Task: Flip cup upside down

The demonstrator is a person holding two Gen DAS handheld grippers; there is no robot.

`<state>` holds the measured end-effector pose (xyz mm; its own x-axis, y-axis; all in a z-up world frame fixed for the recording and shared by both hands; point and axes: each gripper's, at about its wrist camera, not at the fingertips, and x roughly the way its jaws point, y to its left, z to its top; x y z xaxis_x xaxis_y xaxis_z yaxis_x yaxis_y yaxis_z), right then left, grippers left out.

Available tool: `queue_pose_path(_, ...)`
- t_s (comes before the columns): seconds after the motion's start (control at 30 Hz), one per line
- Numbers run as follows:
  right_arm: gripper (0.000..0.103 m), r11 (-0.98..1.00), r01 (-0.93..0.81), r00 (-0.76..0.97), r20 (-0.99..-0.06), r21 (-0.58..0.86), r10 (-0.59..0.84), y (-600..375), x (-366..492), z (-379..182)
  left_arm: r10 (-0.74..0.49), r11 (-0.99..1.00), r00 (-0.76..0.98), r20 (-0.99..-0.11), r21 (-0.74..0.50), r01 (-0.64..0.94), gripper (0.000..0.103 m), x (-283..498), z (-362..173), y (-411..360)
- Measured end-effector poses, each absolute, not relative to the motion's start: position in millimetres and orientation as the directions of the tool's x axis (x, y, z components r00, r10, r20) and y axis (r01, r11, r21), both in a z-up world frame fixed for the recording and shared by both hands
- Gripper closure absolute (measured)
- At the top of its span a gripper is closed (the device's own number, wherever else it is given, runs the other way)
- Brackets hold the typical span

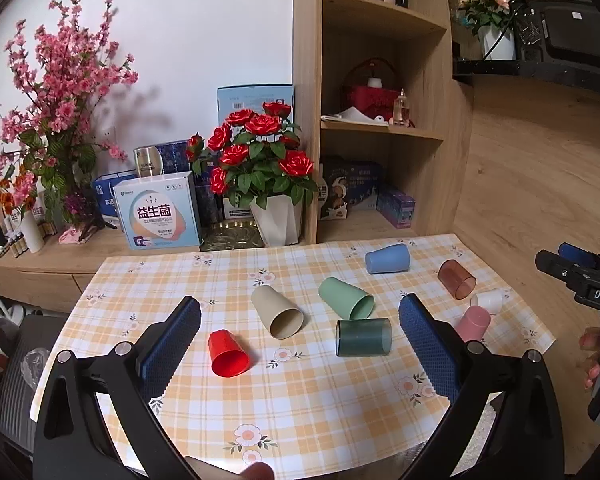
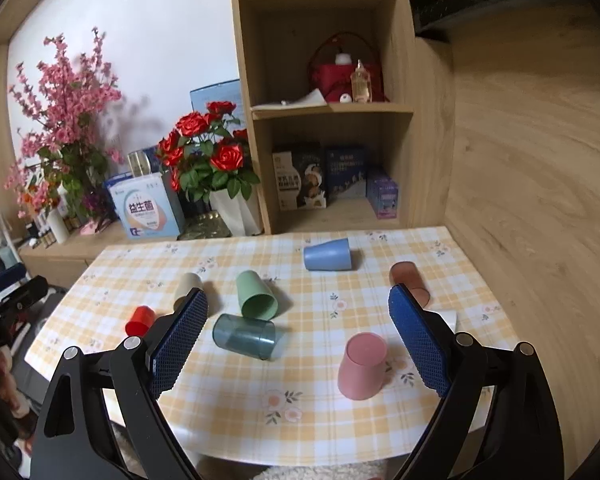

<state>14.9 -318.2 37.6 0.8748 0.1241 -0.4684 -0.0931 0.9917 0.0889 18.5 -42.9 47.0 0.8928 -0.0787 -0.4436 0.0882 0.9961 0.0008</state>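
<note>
- Reading labels first: the white box (image 1: 158,210) at my 10 o'clock behind the worktop carries big Chinese characters, 益生菌. The smaller print under them I can't make out.
- In my left view, the right tongs (image 1: 564,258) show at 3 o'clock with "DAS" in white letters on the black body.
- My left tongs (image 1: 300,320) are released, blue pads spread wide, hovering over the near side of the worktop (image 1: 320,408) and holding nothing.
- My right tongs (image 2: 298,312) are released too, pads wide apart and empty.
- The pink cup (image 2: 362,366) already stands mouth-down, base up, between the right pads and nearer the right one, touching neither.
- The rest lie on their sides: red cup (image 1: 228,354) at 9 o'clock just beside my left pad, beige cup (image 1: 276,312) and green cup (image 1: 346,298) near centre, dark teal cup (image 1: 364,338) in front of the green one.
- The blue cup (image 1: 388,259) lies at the far edge at 1 o'clock, the brown translucent cup (image 1: 456,280) to its right, and a white cup (image 1: 487,301) just beside the pink one.
- The worktop wears an orange plaid cloth with flower prints.
- Behind it: red roses (image 1: 260,148) in a white pot, a pink blossom spray (image 1: 56,112) and a wooden shelf unit (image 1: 380,100) with boxes.
</note>
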Motion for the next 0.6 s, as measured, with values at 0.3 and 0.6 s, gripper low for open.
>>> queue_pose_path(0.3, 0.014, 0.988, -0.126, 0.877, -0.455, 0.09, 0.154, -308, -2, 48, -0.082, 0.996, 0.901, -0.427, 0.006, 0.093, 0.006, 6, 53, -44)
queue_pose_path(0.6, 0.014, 0.988, -0.12, 0.868, -0.472, 0.097, 0.152, -303, -2, 42, -0.075, 0.996, 0.904, -0.42, 0.016, 0.09, 0.006, 2, 55, -45)
